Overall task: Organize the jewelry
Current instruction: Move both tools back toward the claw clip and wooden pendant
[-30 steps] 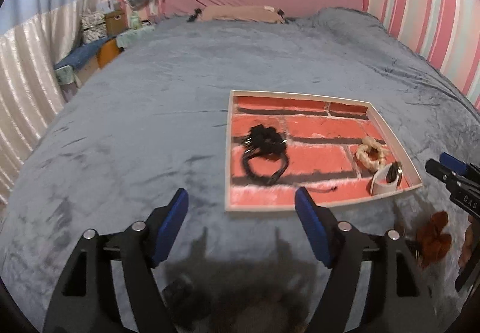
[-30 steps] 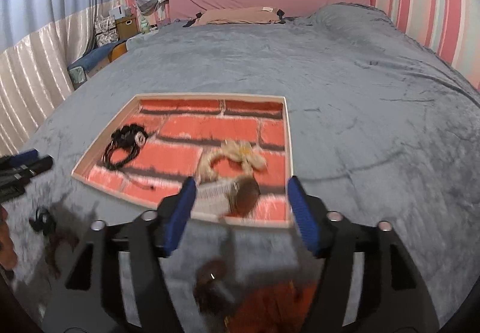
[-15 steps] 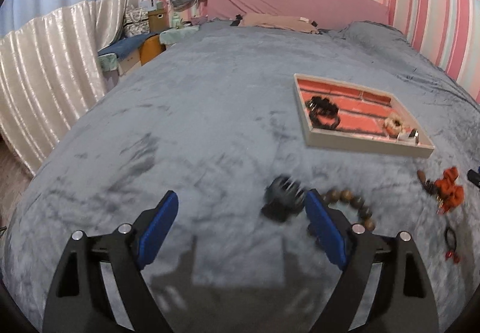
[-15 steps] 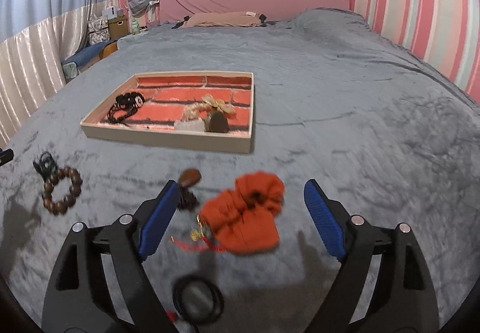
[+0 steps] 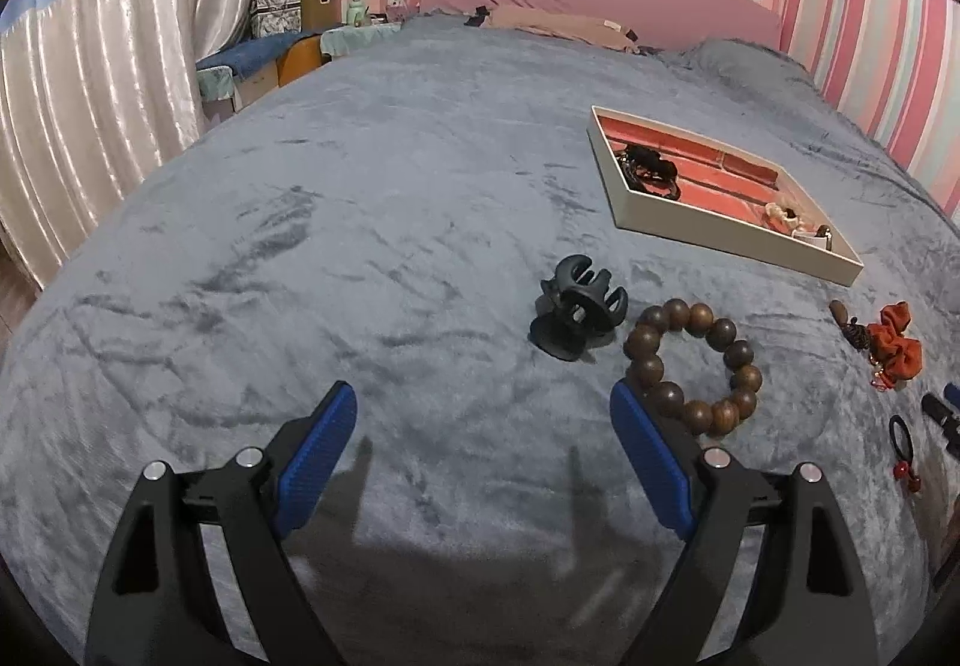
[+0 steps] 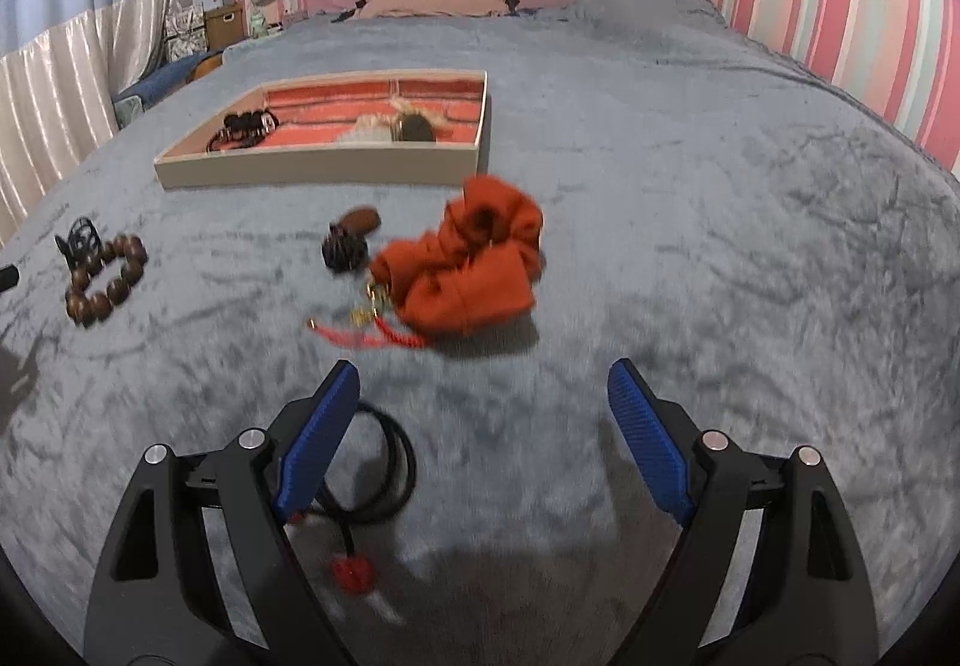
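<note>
From the left wrist view, the left gripper [image 5: 483, 441] stands spread wide with nothing between its blue pads, poised over bare grey velvet bedspread [image 5: 312, 258]. Ahead and to the right lie a dark claw hair clip [image 5: 576, 315] and, just beside it, a wooden bead bracelet [image 5: 690, 366], whose near beads sit close against the right-hand finger. The bracelet looks rigid bead by bead but loose as a ring; it is best pinched across one side of the loop. The clip looks hard, light and likely springy, and is best taken across its body rather than its teeth. The open tray [image 5: 726, 240], red-brick lined and already holding several pieces, sits further off to the right, with clear blanket between. From the right wrist view, the right gripper [image 6: 483, 426] is likewise released and empty. A black hair tie with red charm [image 6: 384, 462] lies partly under its left-hand finger. Beyond it rests an orange scrunchie [image 6: 474, 270], soft, light and compressible and graspable almost anywhere, with a red cord and gold beads [image 6: 366, 330] trailing from its side that could snag. A dark beaded piece [image 6: 348, 243] sits just left of it. The tray's near wall is a low lip to clear. The bed surface is soft and yielding, with ample open room to the right.
</note>
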{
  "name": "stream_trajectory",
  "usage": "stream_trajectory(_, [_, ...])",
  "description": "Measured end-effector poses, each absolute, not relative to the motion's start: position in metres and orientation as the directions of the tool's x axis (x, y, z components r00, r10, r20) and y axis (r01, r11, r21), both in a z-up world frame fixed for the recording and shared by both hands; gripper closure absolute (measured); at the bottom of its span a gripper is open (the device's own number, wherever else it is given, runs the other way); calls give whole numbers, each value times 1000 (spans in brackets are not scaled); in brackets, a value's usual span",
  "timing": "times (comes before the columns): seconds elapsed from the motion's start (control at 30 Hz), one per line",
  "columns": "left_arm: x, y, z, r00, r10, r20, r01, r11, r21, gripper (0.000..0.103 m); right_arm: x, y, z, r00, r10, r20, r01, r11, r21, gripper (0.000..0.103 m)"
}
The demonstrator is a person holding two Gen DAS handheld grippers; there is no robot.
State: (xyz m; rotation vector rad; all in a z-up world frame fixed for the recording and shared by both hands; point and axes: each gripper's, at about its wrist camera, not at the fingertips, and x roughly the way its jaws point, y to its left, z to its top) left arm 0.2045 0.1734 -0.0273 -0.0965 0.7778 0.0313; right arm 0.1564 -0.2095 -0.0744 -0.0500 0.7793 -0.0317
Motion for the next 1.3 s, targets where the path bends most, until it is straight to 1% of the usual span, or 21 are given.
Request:
stream_trajectory(0.37, [204,169,-39,712,11,-703,-60,997,-45,18,154,-209,-87,700,-38,-713,6,999,-47,20])
stream_trajectory(0.57, [208,167,-46,701,-7,-713,-43,998,-52,18,157,-207,-93,686,-36,-727,-3,999,-52,20])
stream_trajectory(0.8, [214,174,-50,694,-28,-720,-52,995,-89,18,158,-203,-97,679,-34,-733,-20,998,-65,22])
stream_trajectory(0.97, [214,172,-50,694,-20,-719,-52,996,-78,18,158,-201,-98,677,-30,-735,-21,998,-61,25])
stream_trajectory(1.23, [214,170,-44,706,-12,-709,-51,996,-68,18,156,-202,-92,694,-23,-720,-23,998,-53,27])
stream_trajectory(1.3, [217,169,-44,704,-13,-710,-49,997,-66,18,159,-201,-92,690,-19,-724,-28,998,-53,29])
